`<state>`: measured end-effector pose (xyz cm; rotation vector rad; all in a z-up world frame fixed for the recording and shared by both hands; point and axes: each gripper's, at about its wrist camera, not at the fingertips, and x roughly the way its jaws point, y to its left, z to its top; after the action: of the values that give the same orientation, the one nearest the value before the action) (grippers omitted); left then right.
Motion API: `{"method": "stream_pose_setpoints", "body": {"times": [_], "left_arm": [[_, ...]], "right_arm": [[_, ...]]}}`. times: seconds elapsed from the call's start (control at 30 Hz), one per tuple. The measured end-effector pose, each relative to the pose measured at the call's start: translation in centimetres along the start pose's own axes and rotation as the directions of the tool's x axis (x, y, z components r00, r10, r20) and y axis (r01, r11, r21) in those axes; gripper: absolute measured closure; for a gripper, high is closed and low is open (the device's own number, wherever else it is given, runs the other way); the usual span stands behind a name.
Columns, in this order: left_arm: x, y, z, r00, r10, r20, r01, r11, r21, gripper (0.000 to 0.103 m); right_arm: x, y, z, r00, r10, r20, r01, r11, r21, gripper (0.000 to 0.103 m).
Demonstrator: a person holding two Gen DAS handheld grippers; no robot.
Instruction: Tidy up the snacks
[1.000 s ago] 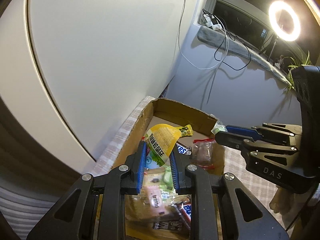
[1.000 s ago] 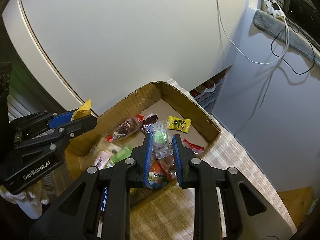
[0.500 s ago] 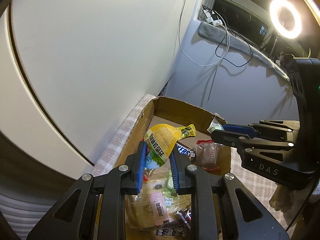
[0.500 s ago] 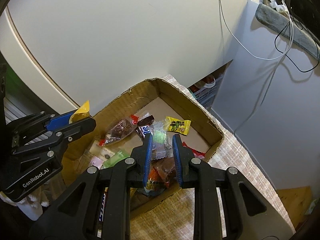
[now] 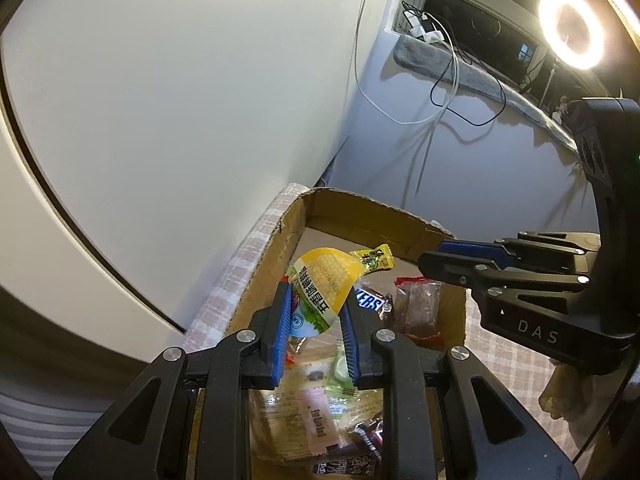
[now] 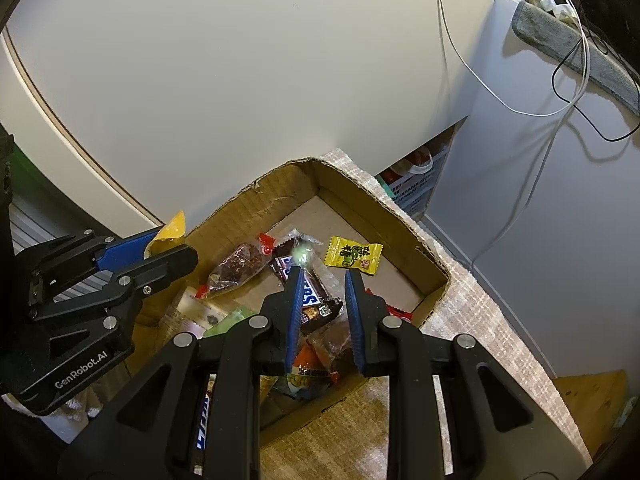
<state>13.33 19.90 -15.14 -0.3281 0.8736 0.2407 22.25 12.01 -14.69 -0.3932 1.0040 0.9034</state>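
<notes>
An open cardboard box (image 5: 360,204) (image 6: 400,216) holds several wrapped snacks. My left gripper (image 5: 316,290) hovers over it, shut on a yellow-and-green packet (image 5: 324,280) that sticks up past the blue pads. From the right wrist view, the left gripper (image 6: 172,246) sits at the box's left wall with the packet's yellow edge (image 6: 172,226) showing. My right gripper (image 6: 324,272) hangs above the box's near side, shut on a clear-wrapped green candy (image 6: 303,254). In the left wrist view the right gripper (image 5: 432,256) reaches in from the right.
In the box lie a yellow candy packet (image 6: 352,256), a Snickers bar (image 6: 308,284), a clear pack with red ends (image 6: 240,264) and a pink packet (image 5: 316,420). A checked cloth (image 6: 472,320) covers the table. A white wall stands close behind the box. A ring light (image 5: 570,34) glares at the upper right.
Both grippers keep their hold over the box. The views have drifted only slightly.
</notes>
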Motion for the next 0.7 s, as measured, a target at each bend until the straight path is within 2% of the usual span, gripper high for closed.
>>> {"method": "stream_pose_setpoints", "body": {"times": [0.03, 0.1, 0.17, 0.4, 0.53, 0.7], "left_arm": [[0.0, -0.1, 0.0, 1.000, 0.001, -0.001, -0.001, 1.000, 0.004, 0.080], [0.1, -0.3, 0.0, 1.000, 0.000, 0.000, 0.000, 1.000, 0.009, 0.073], [0.0, -0.3, 0.0, 1.000, -0.001, 0.002, 0.001, 1.000, 0.009, 0.069], [-0.7, -0.4, -0.1, 1.000, 0.002, 0.009, -0.002, 1.000, 0.017, 0.069], [-1.5, -0.6, -0.2, 1.000, 0.007, 0.019, -0.008, 1.000, 0.019, 0.069], [-2.7, -0.9, -0.3, 0.999, 0.012, 0.030, -0.013, 1.000, 0.023, 0.067]], "right_arm": [[0.0, 0.0, 0.0, 1.000, 0.000, 0.000, 0.000, 1.000, 0.001, 0.081], [-0.1, -0.1, -0.1, 1.000, -0.004, 0.001, 0.004, 1.000, 0.003, 0.073], [-0.3, -0.3, -0.2, 1.000, -0.013, 0.008, 0.013, 1.000, 0.006, 0.058], [-1.6, -0.4, -0.5, 0.999, -0.023, 0.029, 0.022, 1.000, 0.017, 0.055], [-2.7, -0.2, -0.6, 0.999, -0.021, 0.048, 0.020, 1.000, 0.017, 0.048], [-4.4, 0.2, -1.0, 0.997, -0.021, 0.080, 0.020, 1.000, 0.022, 0.045]]}}
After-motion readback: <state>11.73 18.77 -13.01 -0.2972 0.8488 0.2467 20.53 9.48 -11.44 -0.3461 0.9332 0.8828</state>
